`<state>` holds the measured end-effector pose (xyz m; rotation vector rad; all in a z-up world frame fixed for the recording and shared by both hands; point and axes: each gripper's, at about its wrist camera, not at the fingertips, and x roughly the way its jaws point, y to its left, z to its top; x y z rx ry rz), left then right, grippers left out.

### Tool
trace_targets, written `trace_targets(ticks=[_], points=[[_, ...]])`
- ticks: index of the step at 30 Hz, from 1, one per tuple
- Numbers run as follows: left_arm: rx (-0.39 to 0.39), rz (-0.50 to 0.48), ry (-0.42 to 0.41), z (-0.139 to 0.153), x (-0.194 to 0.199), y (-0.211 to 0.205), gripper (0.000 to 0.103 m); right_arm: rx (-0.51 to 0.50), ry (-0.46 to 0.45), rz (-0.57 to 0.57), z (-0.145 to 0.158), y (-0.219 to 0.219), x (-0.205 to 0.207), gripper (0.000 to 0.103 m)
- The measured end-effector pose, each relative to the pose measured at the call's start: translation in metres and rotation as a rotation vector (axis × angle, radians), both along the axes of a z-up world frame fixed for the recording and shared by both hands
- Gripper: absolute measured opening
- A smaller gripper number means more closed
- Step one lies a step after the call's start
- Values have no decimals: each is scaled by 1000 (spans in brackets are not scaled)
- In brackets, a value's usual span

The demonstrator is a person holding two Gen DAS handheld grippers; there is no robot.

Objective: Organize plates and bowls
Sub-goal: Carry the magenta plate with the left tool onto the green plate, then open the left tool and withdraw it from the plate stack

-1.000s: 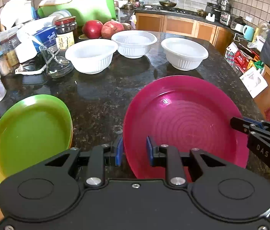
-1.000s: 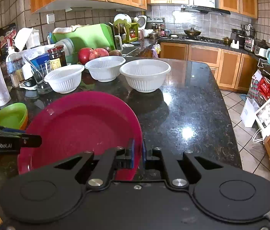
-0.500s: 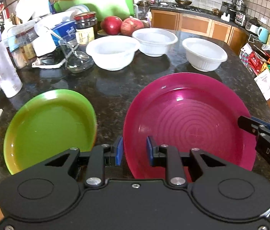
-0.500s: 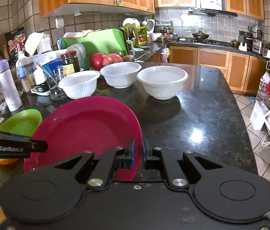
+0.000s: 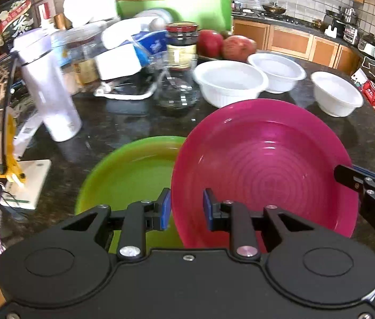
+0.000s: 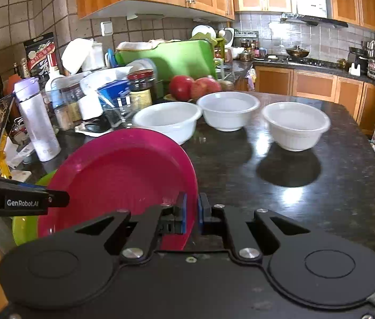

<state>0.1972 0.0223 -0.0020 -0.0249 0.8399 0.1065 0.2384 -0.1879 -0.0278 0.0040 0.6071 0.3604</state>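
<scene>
Right fingers (image 6: 190, 214) clamped on the pink plate's (image 6: 123, 175) right rim. Left fingers (image 5: 186, 208) narrow, straddling the plate's (image 5: 264, 164) left rim; pad contact unclear. Plate tilted, lifted off the desk (image 6: 307, 194), overlapping the green plate (image 5: 129, 172) from above. Three white bowls (image 6: 170, 122) (image 6: 228, 113) (image 6: 295, 125) in a row beyond, well apart from both plates.

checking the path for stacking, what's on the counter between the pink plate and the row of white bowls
Nothing: in the right wrist view only bare dark counter shows between the pink plate and the white bowls, though the plate's raised rim overlaps the leftmost bowl.
</scene>
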Motion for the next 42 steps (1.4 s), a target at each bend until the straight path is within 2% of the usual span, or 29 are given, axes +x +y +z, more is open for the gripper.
trace_targets(ticks=[10,25,26,28,30,32,35,38,42], points=[[-24,-26,18,-8,2,59,33,-39,26,-33,-3,61,-2,10],[-51,-121,22,-15,6,99,33,-59,46,-108,-10,100,-10,11],[-49,-124,19,-15,6,100,34,-60,50,-105,-10,101,-11,17],[-43,-133,5,-14,4,101,42,-59,42,-107,-10,104,-13,19],[-46,-141,-13,-13,1,103,53,-63,34,-116,-10,107,-16,37],[-36,-137,-34,-11,-1,103,59,-69,14,-133,-10,107,-21,40],[-22,-126,-75,-8,-6,104,63,-81,-14,-157,-10,108,-25,49],[-20,-111,-109,-5,-8,105,72,-99,-48,-186,-9,107,-30,50],[-24,-105,-134,-3,-11,105,72,-107,-93,-224,-6,107,-35,56]])
